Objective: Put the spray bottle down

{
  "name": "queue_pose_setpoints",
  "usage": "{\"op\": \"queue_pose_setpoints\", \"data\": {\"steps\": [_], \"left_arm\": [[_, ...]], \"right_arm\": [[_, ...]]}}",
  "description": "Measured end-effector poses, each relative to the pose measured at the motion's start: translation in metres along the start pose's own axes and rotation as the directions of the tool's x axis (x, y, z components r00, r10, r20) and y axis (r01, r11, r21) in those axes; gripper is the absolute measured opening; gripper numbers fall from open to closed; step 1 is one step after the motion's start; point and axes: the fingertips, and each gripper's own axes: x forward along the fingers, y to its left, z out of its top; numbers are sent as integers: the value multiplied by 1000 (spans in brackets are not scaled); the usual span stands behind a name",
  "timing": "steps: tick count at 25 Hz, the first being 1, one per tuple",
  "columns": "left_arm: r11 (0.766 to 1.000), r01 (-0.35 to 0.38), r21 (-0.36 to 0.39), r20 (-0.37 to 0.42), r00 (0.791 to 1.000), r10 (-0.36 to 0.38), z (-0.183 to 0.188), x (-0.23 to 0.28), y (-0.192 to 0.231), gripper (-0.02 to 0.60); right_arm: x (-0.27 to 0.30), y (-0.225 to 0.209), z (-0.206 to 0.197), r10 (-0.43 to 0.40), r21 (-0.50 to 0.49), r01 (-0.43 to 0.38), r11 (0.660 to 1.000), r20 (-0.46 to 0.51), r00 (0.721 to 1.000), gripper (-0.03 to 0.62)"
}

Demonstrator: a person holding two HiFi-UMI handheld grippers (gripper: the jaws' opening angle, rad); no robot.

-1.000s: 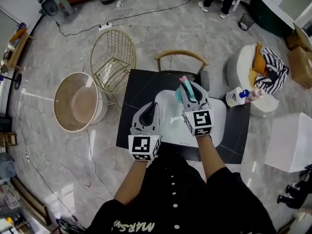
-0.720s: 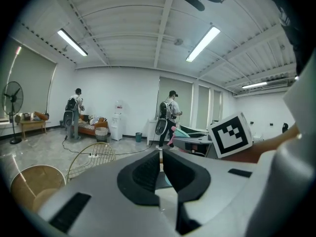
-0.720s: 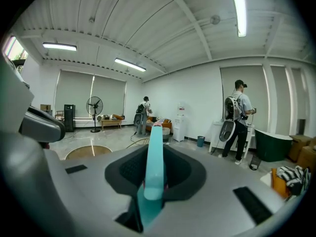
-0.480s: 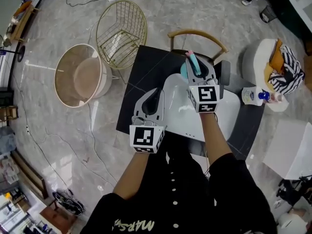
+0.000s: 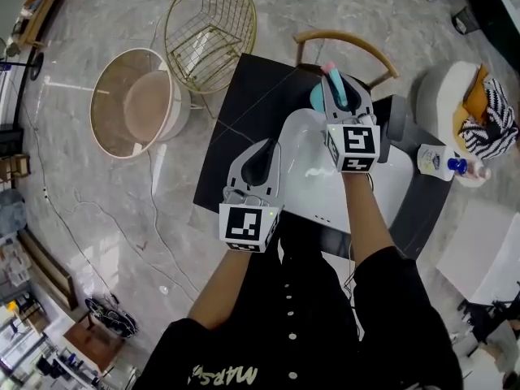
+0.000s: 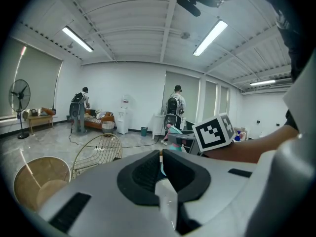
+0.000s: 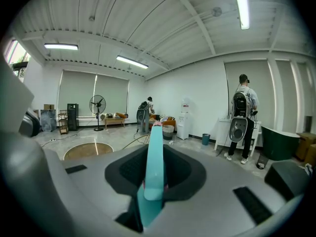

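My left claw (image 5: 264, 148) hung shut and empty over the near half of the black table (image 5: 242, 120), at the left edge of the white basin (image 5: 302, 177). My right claw (image 5: 340, 96) was clamped on the teal spray bottle (image 7: 154, 147), held above the table's far edge. Just beyond the table stood a wooden chair (image 5: 345, 41). Off its left side were a wire basket (image 5: 210, 31) and a round tub (image 5: 130, 104).

Head view looks steeply down on the table (image 5: 244, 112); both gripper views look outward, all sharing the round basket (image 5: 114, 80).
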Motion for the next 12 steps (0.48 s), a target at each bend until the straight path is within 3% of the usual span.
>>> {"op": "queue_pose_setpoints", "data": {"steps": [12], "left_arm": [[1000,3,-11,-13,1000,-3,-2,8,-8,28]], "right_arm": [[3,-3,0,20,9,-20,1000,4,1000,75]]}}
